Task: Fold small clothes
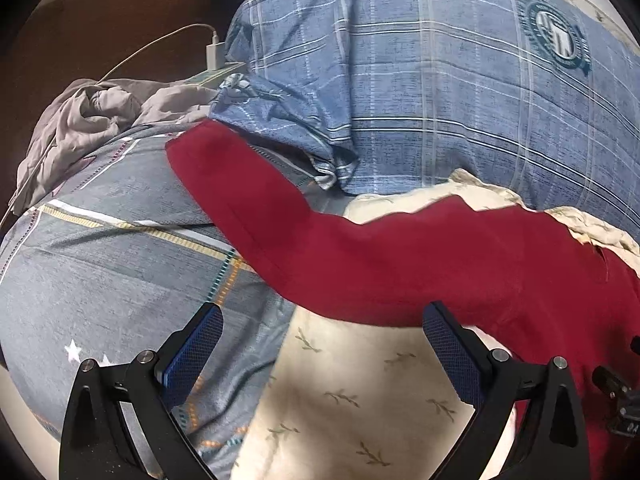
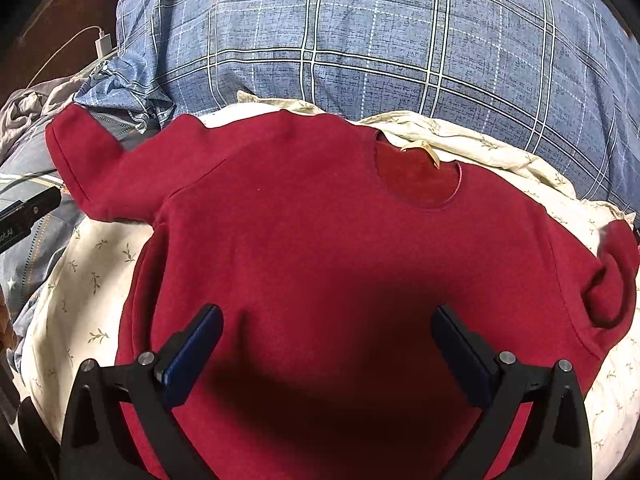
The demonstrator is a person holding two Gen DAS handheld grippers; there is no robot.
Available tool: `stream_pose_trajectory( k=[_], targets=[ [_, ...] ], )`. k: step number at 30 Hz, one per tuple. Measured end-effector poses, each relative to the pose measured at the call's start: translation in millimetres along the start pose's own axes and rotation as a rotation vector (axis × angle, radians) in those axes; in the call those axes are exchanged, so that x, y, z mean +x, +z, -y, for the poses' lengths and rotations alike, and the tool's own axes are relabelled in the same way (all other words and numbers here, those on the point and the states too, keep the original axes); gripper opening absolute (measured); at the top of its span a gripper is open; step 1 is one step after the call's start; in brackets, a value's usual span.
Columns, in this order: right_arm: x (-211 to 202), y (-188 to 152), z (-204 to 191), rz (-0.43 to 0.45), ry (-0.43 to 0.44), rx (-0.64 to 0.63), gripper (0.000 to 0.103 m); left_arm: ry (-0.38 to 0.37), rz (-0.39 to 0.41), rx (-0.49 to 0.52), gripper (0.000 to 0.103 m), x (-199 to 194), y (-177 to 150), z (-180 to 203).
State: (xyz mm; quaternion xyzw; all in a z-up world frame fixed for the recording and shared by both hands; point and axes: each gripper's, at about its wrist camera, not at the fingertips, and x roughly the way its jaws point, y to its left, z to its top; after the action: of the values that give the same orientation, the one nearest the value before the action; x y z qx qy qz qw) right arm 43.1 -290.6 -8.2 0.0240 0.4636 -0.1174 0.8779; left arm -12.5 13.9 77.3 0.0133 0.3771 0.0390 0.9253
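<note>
Both pairs of fingers are spread wide and empty: the left gripper [image 1: 323, 322] is held over a sleeve, the right gripper [image 2: 327, 322] over the red sweater [image 2: 320, 248], laid flat on a cream sheet [image 2: 92, 264]. Its neckline is seen only by the right wrist; a grey cloth [image 1: 88, 120] only clearly by the left.

Hardly any text can be read. A round dark-teal crest [image 1: 558, 36] is printed on the blue plaid pillow [image 1: 420, 80] at about two o'clock in the left wrist view; it carries pale block shapes in its middle and a ring of lettering too small and blurred to make out. In the right wrist view, at nine o'clock, a black device [image 2: 24, 216] bears pale printed characters cut off by the frame edge and not legible, and a few white stars [image 1: 74, 350] are printed on the grey bedsheet [image 1: 120, 264].
</note>
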Motion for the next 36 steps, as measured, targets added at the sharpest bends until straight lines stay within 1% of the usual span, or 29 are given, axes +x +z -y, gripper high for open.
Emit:
stream_pose_trajectory(
  k=[1,4,6,8,10,13,19,22,27,30,33,35,36],
  targets=[
    [1,0,1,-0.003,0.004,0.003,0.103,0.018,0.003,-0.004,0.1,2,5,-3],
    [4,-2,3,-0.017,0.019,0.016,0.103,0.109,0.02,-0.002,0.099,13,25,-12],
    [6,-3,4,-0.03,0.03,0.024,0.103,0.137,0.011,-0.025,0.097,24,41,-22],
    [6,-4,5,-0.032,0.039,0.029,0.103,0.135,0.002,-0.053,0.093,32,51,-30],
    [4,-4,5,-0.029,0.043,0.028,0.103,0.113,-0.007,-0.07,0.092,37,58,-35],
    [2,-3,5,-0.026,0.049,0.021,0.103,0.086,0.021,-0.078,0.092,36,62,-37],
    [7,-3,6,-0.039,0.054,0.027,0.103,0.094,0.017,-0.085,0.092,40,62,-47],
    [8,-5,6,-0.045,0.063,0.037,0.103,0.114,0.012,-0.081,0.092,44,62,-48],
    [9,-5,6,-0.055,0.072,0.045,0.103,0.182,-0.011,-0.094,0.092,61,66,-51],
    [11,-6,6,-0.064,0.075,0.048,0.103,0.248,-0.04,-0.097,0.092,81,77,-52],
    [11,-6,6,-0.067,0.076,0.042,0.103,0.29,-0.054,-0.102,0.092,102,88,-51],
    [11,-6,7,-0.069,0.081,0.042,0.103,0.317,-0.043,-0.088,0.091,112,95,-48],
    [11,-6,7,-0.07,0.085,0.045,0.103,0.324,-0.038,-0.073,0.087,117,100,-44]
  ],
)
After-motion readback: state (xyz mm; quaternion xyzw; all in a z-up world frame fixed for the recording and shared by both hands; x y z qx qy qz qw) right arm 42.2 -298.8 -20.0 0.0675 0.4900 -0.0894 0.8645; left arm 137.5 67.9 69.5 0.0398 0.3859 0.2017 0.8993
